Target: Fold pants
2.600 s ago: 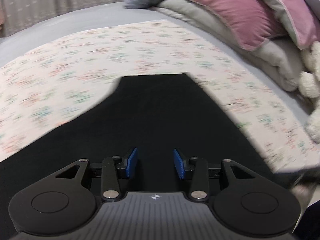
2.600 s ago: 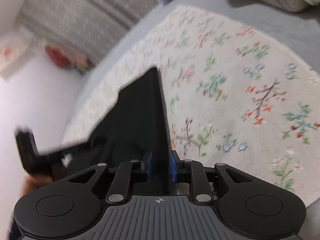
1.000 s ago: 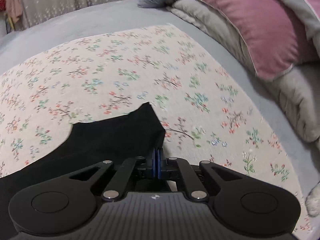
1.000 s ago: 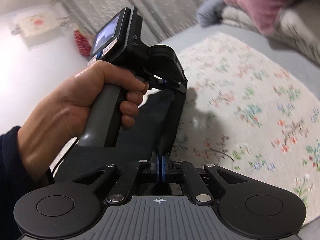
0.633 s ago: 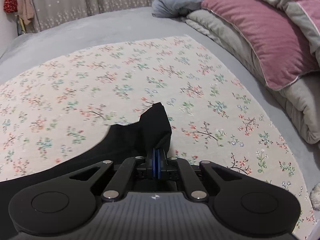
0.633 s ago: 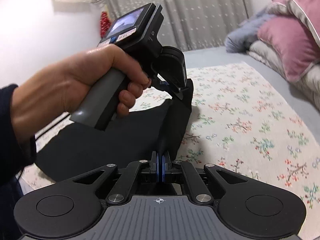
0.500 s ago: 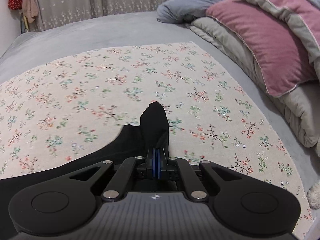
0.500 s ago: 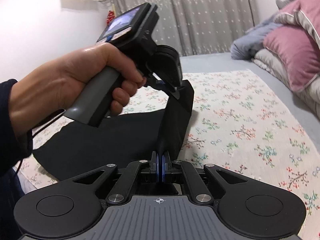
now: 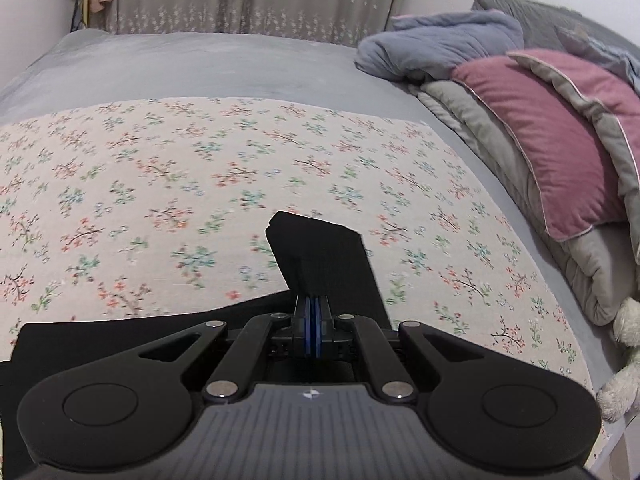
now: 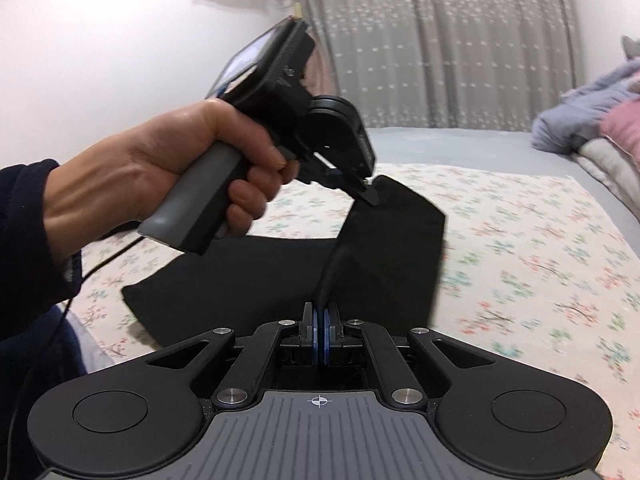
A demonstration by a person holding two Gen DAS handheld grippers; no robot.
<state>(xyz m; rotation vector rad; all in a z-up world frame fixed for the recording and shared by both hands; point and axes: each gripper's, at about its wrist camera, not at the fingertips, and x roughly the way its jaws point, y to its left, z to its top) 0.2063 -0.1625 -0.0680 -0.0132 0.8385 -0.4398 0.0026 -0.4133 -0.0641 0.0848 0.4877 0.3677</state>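
Black pants (image 9: 324, 252) lie on a floral cloth (image 9: 180, 168) spread over a grey bed. My left gripper (image 9: 312, 312) is shut on one edge of the pants and holds it lifted. In the right wrist view the left gripper (image 10: 370, 196) pinches the upper corner of the raised black fabric (image 10: 392, 248). My right gripper (image 10: 320, 320) is shut on the lower edge of the same raised flap. The rest of the pants (image 10: 240, 276) lies flat to the left.
A pink pillow (image 9: 552, 144), grey quilts (image 9: 500, 160) and a blue-grey blanket (image 9: 436, 52) are piled at the bed's right side. A plush toy (image 9: 624, 364) sits at the lower right. A grey curtain (image 10: 440, 40) hangs behind the bed.
Both grippers have closed on the pants' end and lifted it up off the cloth, carrying it further over the bed; the raised flap now stands higher and wider.
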